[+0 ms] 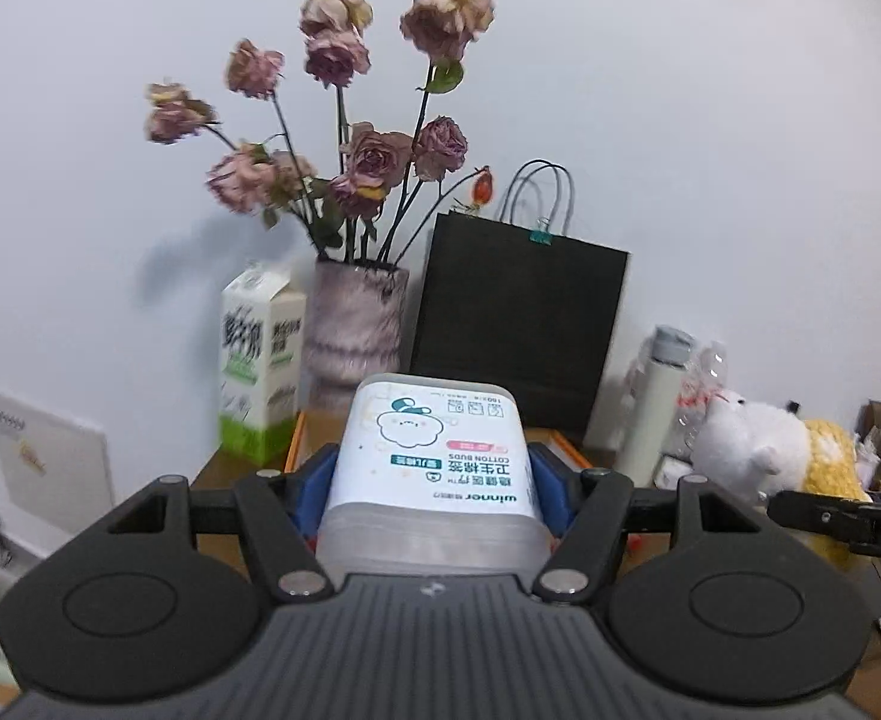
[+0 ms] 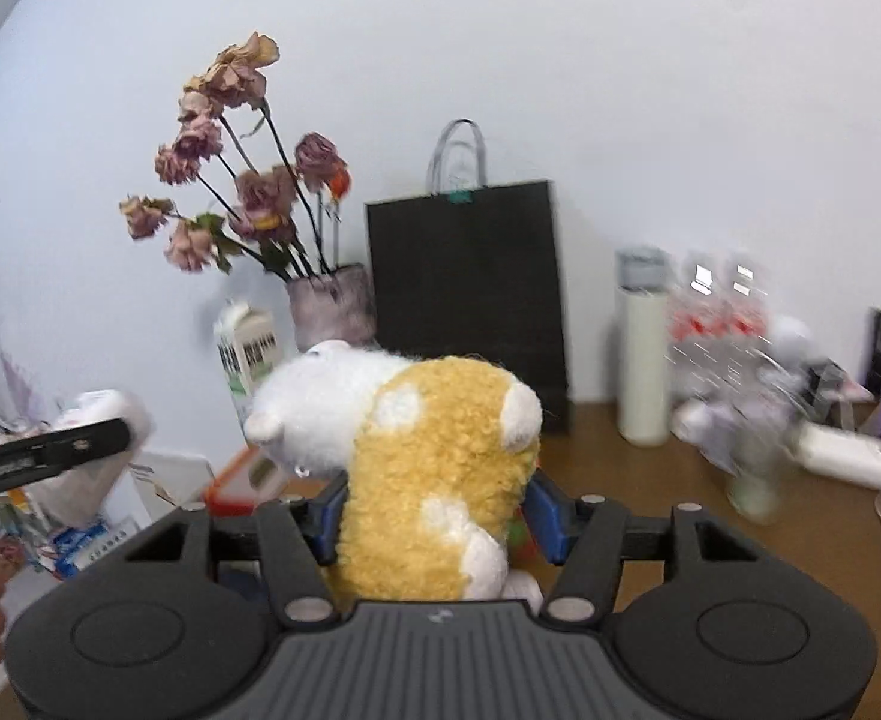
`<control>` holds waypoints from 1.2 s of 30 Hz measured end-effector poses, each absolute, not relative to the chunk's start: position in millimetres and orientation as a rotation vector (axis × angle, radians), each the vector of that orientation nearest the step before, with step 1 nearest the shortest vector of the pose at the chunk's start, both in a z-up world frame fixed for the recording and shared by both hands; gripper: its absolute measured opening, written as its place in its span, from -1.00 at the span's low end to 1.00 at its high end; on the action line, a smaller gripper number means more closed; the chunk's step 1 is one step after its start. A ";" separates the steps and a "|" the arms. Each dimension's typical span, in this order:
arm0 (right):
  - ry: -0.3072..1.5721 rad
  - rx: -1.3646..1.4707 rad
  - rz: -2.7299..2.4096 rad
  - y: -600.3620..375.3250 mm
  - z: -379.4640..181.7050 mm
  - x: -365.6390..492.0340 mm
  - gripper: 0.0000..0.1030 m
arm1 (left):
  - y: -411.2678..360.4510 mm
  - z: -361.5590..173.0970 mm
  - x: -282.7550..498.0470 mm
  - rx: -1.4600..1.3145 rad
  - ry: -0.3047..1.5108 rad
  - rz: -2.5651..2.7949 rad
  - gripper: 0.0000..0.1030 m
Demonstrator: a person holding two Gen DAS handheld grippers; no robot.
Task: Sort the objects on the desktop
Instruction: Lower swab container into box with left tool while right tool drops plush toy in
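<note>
Both wrist views face the back wall closely, sharing the vase point(image 1: 356, 324) and black bag point(image 2: 467, 294).

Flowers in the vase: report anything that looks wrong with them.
The roses in the vase look dried out: faded dusty-pink heads, several drooping on bent stems. The vase itself stands upright between the milk carton and the black paper bag. Nothing spilled.

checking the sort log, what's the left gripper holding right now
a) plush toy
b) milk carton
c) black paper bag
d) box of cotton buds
d: in the left wrist view the left gripper has its blue pads on either side of the cotton buds box; the milk carton and black paper bag stand behind.
</note>
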State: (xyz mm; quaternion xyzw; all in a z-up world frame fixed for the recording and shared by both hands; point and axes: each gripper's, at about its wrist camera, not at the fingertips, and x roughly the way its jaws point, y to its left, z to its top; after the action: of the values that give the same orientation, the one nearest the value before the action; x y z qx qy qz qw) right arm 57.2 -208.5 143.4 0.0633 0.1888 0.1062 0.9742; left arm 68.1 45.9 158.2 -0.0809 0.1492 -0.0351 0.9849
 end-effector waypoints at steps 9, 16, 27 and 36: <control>0.654 -0.036 0.204 -170.5 127.3 278.6 0.13 | 65.3 115.9 274.2 -0.216 0.642 0.022 0.31; 0.879 -0.233 0.137 -127.5 52.3 389.8 0.14 | 50.6 52.9 355.3 -0.016 0.806 0.129 0.31; 0.926 -0.233 0.082 -129.8 27.0 399.8 0.46 | 57.9 56.6 354.2 0.013 0.857 0.086 0.52; 0.840 -0.168 0.092 -152.6 118.1 340.2 0.60 | 64.1 136.3 299.8 -0.016 0.781 0.108 1.00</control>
State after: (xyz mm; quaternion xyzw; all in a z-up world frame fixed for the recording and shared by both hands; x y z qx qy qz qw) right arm 340.2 -152.6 118.1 -0.0815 0.4069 0.0448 0.9087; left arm 299.8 64.1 136.3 -0.0078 0.3804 0.0525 0.9233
